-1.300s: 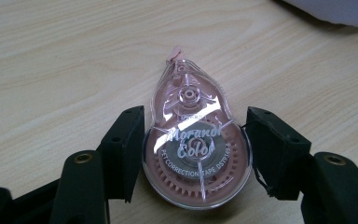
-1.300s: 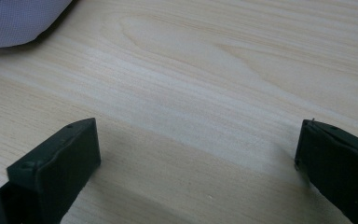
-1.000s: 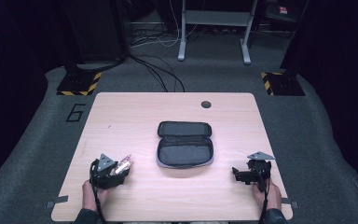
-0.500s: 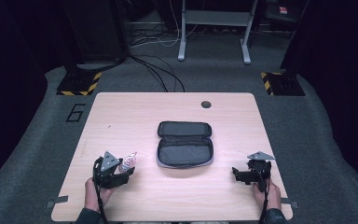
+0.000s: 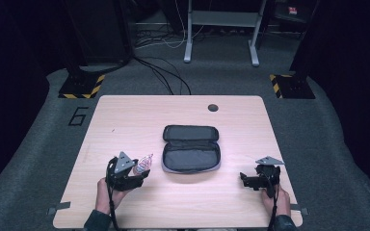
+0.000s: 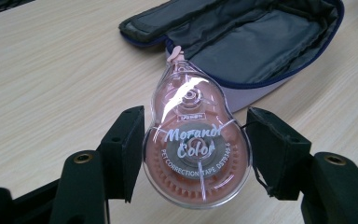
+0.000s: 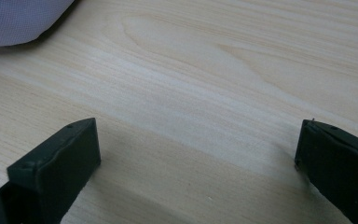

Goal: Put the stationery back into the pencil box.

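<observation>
Grey-lined pencil case (image 5: 191, 155) is lying unzipped w/ nothing showing inside. Left gripper (image 5: 137, 175) is clamping a pink correction tape (image 6: 196, 144) just left of it; right gripper (image 5: 243, 179), jaws apart, is resting right of case.

A pale wood tabletop (image 5: 125, 120) carries an open dark pencil case (image 5: 191, 149) lying at its centre, and has a small round hole (image 5: 213, 107) toward one o'clock.
</observation>
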Motion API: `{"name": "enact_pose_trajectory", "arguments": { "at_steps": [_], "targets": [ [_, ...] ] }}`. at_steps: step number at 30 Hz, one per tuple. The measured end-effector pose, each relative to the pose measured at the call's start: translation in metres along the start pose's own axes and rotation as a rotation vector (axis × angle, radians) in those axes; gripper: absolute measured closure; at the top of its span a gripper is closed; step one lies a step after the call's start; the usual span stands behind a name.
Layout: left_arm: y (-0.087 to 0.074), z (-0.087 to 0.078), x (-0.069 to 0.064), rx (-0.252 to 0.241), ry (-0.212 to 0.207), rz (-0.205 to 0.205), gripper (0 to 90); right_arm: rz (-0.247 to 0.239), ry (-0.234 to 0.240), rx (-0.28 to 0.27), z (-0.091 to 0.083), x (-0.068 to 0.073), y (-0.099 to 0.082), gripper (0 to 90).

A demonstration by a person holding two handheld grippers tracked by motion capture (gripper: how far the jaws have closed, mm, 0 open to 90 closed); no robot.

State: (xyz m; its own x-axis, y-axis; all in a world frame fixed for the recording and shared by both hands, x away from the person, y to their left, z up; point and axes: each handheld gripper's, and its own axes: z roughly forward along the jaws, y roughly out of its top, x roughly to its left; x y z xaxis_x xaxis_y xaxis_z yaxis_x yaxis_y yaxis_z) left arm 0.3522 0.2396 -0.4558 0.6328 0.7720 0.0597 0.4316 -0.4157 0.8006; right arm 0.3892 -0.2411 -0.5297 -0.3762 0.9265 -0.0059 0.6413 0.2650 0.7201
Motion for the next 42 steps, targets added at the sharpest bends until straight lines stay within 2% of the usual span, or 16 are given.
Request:
{"name": "enact_pose_trajectory", "arguments": {
  "at_steps": [4, 6, 14, 16, 18, 19, 20, 23, 28, 32, 37, 39, 42],
  "targets": [
    [0.009, 0.008, -0.006, 0.006, -0.034, 0.000, 39.7, -0.001, 0.000, 0.000, 0.000, 0.000, 0.000, 0.0],
    [0.013, 0.011, -0.007, 0.010, -0.037, 0.020, 39.7, -0.001, 0.000, 0.000, 0.000, 0.000, 0.000, 0.0],
    [0.022, 0.024, -0.011, 0.020, -0.077, 0.015, 39.7, 0.003, 0.002, 0.001, 0.000, 0.000, 0.000, 0.0],
    [0.024, 0.026, -0.013, 0.010, -0.067, 0.025, 39.7, 0.008, 0.002, 0.003, 0.000, 0.000, 0.000, 0.0],
    [0.027, 0.026, -0.013, 0.019, -0.081, 0.031, 39.7, 0.007, 0.003, 0.003, 0.000, 0.000, 0.000, 0.0],
    [0.029, 0.028, -0.014, 0.009, -0.077, 0.027, 39.7, 0.007, 0.003, 0.003, 0.000, 0.000, 0.000, 0.0],
    [0.031, 0.028, -0.012, 0.022, -0.085, 0.040, 39.7, 0.007, 0.003, 0.002, 0.000, 0.000, 0.000, 0.0],
    [0.036, 0.032, -0.010, 0.018, -0.096, 0.031, 39.7, 0.007, 0.003, 0.003, 0.000, 0.000, 0.000, 0.0],
    [0.045, 0.043, -0.013, 0.027, -0.118, 0.062, 39.7, 0.006, 0.004, 0.002, 0.000, 0.000, 0.000, 0.0],
    [0.050, 0.052, -0.018, 0.022, -0.151, 0.057, 39.7, 0.006, 0.004, 0.003, 0.000, 0.000, 0.000, 0.0],
    [0.055, 0.060, -0.021, 0.016, -0.167, 0.066, 39.7, 0.006, 0.004, 0.003, 0.000, 0.000, 0.000, 0.0],
    [0.057, 0.063, -0.022, 0.019, -0.159, 0.081, 39.7, 0.006, 0.004, 0.003, 0.000, 0.000, 0.000, 0.0],
    [0.058, 0.069, -0.021, 0.020, -0.180, 0.070, 39.7, 0.006, 0.004, 0.003, 0.000, 0.000, 0.000, 0.0]
  ]
}}
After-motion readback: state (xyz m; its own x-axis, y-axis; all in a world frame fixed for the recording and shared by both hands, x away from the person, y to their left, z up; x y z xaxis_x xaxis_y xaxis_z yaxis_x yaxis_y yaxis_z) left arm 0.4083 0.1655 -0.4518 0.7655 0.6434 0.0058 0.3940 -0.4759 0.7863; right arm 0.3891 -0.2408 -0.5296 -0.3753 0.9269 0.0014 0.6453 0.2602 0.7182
